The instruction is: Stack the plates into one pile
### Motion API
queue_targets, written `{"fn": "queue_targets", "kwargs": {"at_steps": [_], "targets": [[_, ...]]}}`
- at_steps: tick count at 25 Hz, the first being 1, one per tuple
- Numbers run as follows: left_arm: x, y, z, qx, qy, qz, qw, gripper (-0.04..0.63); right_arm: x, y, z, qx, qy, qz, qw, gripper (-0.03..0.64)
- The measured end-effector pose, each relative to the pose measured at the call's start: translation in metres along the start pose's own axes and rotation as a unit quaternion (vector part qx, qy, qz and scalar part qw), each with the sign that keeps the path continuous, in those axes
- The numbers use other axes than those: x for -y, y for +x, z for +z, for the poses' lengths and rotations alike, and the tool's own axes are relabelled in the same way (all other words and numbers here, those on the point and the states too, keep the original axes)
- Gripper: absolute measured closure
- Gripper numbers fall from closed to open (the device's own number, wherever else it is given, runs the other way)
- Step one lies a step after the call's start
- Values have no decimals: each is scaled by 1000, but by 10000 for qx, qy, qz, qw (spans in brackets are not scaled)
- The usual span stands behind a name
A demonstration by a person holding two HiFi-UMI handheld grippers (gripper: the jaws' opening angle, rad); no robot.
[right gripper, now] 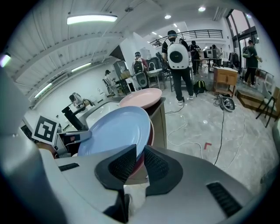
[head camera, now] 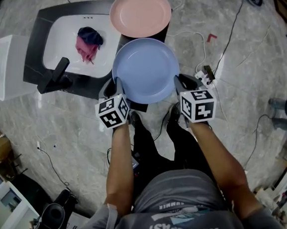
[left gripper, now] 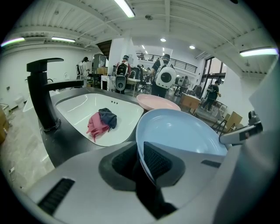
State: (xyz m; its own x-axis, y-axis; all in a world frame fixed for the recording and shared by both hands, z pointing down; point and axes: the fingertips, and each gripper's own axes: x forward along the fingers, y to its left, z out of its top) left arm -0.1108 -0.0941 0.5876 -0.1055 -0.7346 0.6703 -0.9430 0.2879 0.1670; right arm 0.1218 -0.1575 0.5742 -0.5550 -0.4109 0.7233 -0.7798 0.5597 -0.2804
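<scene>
So the blue plate (head camera: 145,69) is held up between both grippers, one on each side. It hangs over the front edge of the dark counter (head camera: 37,42), just right of the white sink (head camera: 60,39).

The left gripper (left gripper: 141,159) is clamped on the near left part of the rim. In the left gripper view the rim runs right between the jaws, with one ribbed pad inside the plate and the other on the outside.

The right gripper (right gripper: 139,162) does the same on the opposite side, jaws pinched on the rim. In the right gripper view a dark red edge (right gripper: 150,131) peeks out just under the blue rim by the jaws. Can't tell what that is.

The pink plate (head camera: 140,12) sits flat on the far right corner of the counter and sticks out a little past the edge. From the head view the blue plate overlaps its near edge, so blue is the nearer and higher one. I can't tell whether the two touch.

Other stuff:
- A pink rag and a dark blue rag (head camera: 88,43) lie bunched together in the sink.
- A black faucet (head camera: 57,74) stands at the near left of the sink.
- Both marker cubes show in the head view, the left one (head camera: 112,111) and the right one (head camera: 198,105), with the person's bare forearms behind them.
- Cables (head camera: 229,44) trail over the marble-look floor (head camera: 257,71) on the right.
</scene>
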Motion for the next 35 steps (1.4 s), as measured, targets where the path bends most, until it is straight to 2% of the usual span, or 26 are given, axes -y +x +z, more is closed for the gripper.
{"fn": "queue_targets", "kwargs": {"at_steps": [25, 35], "targets": [[-3, -3, 11, 99, 263, 73, 9996, 534, 4, 4, 5, -13, -502, -139, 9986, 526], [-3, -17, 26, 173, 374, 271, 9988, 525, 4, -1, 19, 149, -576, 22, 9982, 509]]}}
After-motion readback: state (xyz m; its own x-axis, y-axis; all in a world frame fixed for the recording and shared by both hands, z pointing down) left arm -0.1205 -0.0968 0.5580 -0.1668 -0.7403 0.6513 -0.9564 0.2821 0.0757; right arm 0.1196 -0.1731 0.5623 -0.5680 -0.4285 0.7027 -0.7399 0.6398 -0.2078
